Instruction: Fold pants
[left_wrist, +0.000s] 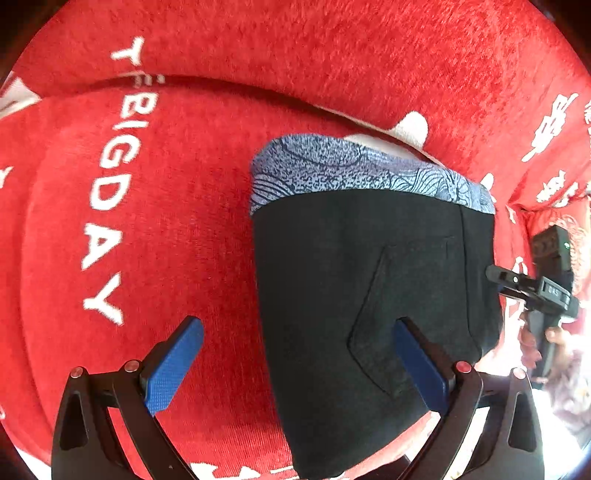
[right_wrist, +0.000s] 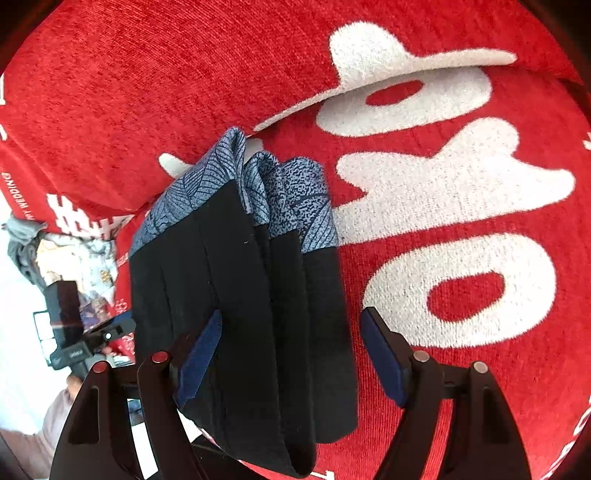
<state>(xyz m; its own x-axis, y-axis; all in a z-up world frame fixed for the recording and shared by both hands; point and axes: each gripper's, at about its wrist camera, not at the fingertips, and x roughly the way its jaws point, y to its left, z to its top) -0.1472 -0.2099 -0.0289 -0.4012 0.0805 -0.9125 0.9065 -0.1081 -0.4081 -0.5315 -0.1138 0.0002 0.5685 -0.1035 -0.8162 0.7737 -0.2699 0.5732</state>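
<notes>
Black pants (left_wrist: 369, 295) with a blue patterned waistband (left_wrist: 351, 170) lie folded into a compact stack on a red cushion (left_wrist: 184, 221). My left gripper (left_wrist: 299, 354) is open above the stack's left edge, one blue pad over the cushion, the other over the black fabric. In the right wrist view the folded pants (right_wrist: 240, 295) show several layers, the waistband (right_wrist: 280, 192) at the far end. My right gripper (right_wrist: 291, 354) is open, its jaws either side of the stack's near end, holding nothing. The right gripper also shows in the left wrist view (left_wrist: 495, 275) at the stack's right edge.
The red cushion cover (right_wrist: 480, 184) carries large white lettering, and a red backrest (left_wrist: 332, 55) rises behind. The other hand-held gripper (right_wrist: 110, 332) and a hand show at the left. Clutter lies on a pale floor (right_wrist: 22, 277) beyond the cushion edge.
</notes>
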